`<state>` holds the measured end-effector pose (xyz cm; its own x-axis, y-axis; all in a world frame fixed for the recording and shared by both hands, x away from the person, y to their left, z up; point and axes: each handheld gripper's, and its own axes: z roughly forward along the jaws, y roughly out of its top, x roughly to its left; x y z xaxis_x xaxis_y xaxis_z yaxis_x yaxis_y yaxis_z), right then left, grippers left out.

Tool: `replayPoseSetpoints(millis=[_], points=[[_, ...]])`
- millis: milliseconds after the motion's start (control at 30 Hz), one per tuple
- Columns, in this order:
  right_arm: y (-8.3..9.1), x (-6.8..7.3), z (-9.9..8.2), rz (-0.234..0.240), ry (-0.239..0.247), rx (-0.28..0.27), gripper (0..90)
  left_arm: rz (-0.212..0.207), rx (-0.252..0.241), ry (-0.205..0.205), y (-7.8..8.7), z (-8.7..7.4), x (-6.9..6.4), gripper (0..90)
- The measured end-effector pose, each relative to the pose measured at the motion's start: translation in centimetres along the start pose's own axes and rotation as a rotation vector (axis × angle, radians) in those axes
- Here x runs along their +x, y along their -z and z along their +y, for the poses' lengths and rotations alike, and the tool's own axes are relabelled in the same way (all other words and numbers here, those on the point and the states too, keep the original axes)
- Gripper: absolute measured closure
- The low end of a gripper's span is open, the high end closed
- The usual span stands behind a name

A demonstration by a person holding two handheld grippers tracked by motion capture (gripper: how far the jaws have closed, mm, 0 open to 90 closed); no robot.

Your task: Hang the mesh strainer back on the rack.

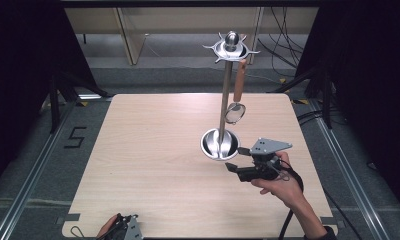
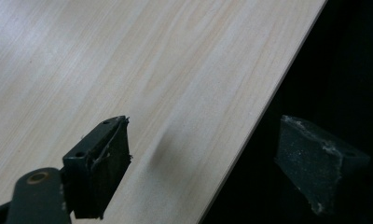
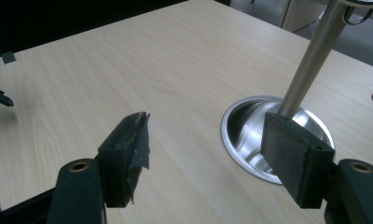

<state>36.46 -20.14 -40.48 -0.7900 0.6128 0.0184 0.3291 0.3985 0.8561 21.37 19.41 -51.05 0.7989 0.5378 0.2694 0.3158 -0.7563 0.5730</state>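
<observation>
A steel utensil stand (image 1: 224,85) rises from a round dished base (image 1: 220,143) right of the table's middle. A spoon-like utensil with a brown handle (image 1: 236,95) hangs from the stand's top ring (image 1: 231,48). My right gripper (image 1: 236,159) is held in a hand just right of the base, open and empty. In the right gripper view, the pole (image 3: 313,58) and base (image 3: 250,135) lie just past the open jaws. My left gripper (image 1: 125,227) rests at the table's near edge, open and empty. Its pads (image 2: 103,165) straddle the table edge.
The light wood table (image 1: 153,165) is bare apart from the stand. Dark curtains flank both sides, and cables (image 1: 283,35) lie on the floor beyond the far edge. Metal rails (image 1: 38,165) run along the floor on either side.
</observation>
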Motion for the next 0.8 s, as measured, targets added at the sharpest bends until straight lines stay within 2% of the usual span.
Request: replayPoseSetpoints(millis=[33, 100, 133, 233, 267, 333, 567, 633, 700, 767, 800], points=[[-0.1, 0.2, -0.2, 0.025, 0.003, -0.007, 30.1, 0.002, 0.0, -0.001, 0.0, 0.0, 0.0, 16.8], [-0.1, 0.3, -0.3, 0.026, -0.001, -0.01, 28.7, -0.001, 0.0, 0.0, 0.0, 0.0, 0.0, 16.8], [-0.1, 0.5, -0.4, 0.039, -0.02, 0.004, 27.3, -0.001, 0.0, -0.001, 0.0, 0.0, 0.0, 16.8], [-0.4, 0.7, -0.9, 0.057, -0.01, 0.007, 23.8, 0.001, 0.0, -0.002, 0.0, 0.0, 0.0, 16.8], [-0.4, 0.9, -1.0, 0.052, -0.022, 0.02, 22.7, -0.001, 0.0, -0.002, 0.0, 0.0, 0.0, 16.8], [-0.6, 1.2, -1.5, 0.039, -0.001, 0.025, 18.9, -0.001, 0.0, -0.001, 0.0, 0.0, 0.0, 16.8], [-0.7, 1.5, -2.7, 0.036, 0.02, 0.038, 17.4, -0.004, 0.001, -0.003, 0.0, 0.0, 0.1, 16.8], [-0.6, 1.6, -3.1, 0.045, -0.001, 0.052, 17.5, 0.001, 0.0, -0.001, 0.0, 0.0, 0.0, 16.8], [-0.7, 1.4, -3.5, 0.035, 0.013, 0.05, 17.7, 0.0, 0.0, -0.002, 0.0, 0.0, 0.0, 16.8], [-0.8, 1.5, -3.9, 0.049, 0.008, 0.062, 17.7, 0.001, -0.001, -0.002, 0.0, 0.0, 0.0, 16.8], [-0.8, 1.7, -4.3, 0.036, -0.02, 0.073, 17.8, -0.001, 0.001, -0.001, 0.0, 0.0, 0.0, 16.8]])
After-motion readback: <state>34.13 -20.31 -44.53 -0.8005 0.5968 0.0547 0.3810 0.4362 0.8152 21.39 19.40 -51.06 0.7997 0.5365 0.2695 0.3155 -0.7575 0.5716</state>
